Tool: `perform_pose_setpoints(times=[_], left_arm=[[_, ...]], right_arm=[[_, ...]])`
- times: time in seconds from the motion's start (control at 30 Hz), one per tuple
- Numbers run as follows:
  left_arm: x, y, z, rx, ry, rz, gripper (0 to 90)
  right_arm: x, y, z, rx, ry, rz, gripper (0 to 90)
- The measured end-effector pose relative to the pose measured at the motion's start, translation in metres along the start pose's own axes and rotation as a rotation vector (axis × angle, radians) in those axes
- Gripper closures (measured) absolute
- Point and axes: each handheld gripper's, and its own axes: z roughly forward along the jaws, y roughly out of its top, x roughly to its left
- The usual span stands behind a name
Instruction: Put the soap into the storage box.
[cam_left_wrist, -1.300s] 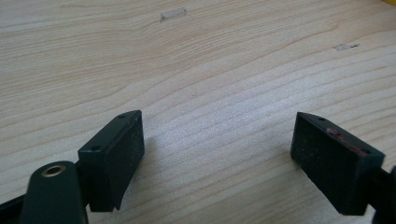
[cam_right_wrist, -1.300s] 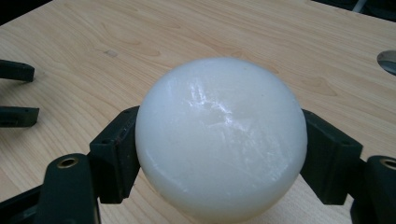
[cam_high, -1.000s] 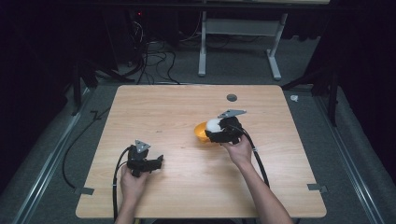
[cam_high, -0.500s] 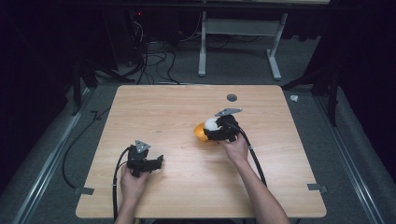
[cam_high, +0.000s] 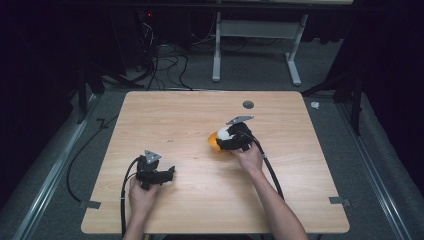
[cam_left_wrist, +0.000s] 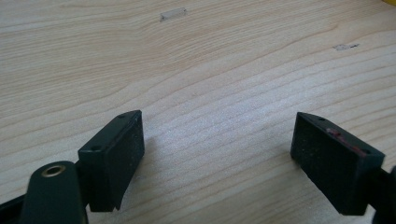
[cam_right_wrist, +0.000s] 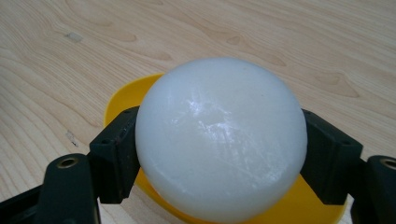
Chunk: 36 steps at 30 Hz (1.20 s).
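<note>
1. The right gripper (cam_high: 226, 138) sits right of the middle of the light wooden desk (cam_high: 190, 115), its 2 black jaws clamped on a smooth white round object (cam_right_wrist: 219, 135) (it looks like a ball or a domed lid; I cannot tell which).
2. In the right gripper view the white object sits directly over a shallow yellow plastic bowl (cam_right_wrist: 122, 100), whose rim shows to the left of and beneath it; whether the 2 touch is unclear.
3. In the high view the yellow bowl (cam_high: 213, 142) peeks out on the left of the gripper.
4. The left gripper (cam_high: 167, 173) is near the front-left of the desk, well apart from the bowl.
5. Its jaws stand wide apart over bare wood with nothing between them.
6. A small dark round hole (cam_high: 248, 104) lies near the desk's far edge.
</note>
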Motion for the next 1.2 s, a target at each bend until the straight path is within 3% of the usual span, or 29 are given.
perform_pose_setpoints(times=[0.47,0.7,1.2], left_arm=[[0.0,0.0,0.0,0.0,0.0,0.0,17.9],[0.0,0.0,0.0,0.0,0.0,0.0,17.8],[0.0,0.0,0.0,0.0,0.0,0.001,17.9]], right_arm=[[-0.002,-0.002,0.005,0.022,-0.003,0.015,24.8],[-0.003,-0.005,0.009,0.052,0.024,0.026,24.4],[-0.004,0.0,-0.009,-0.036,0.028,0.035,26.0]])
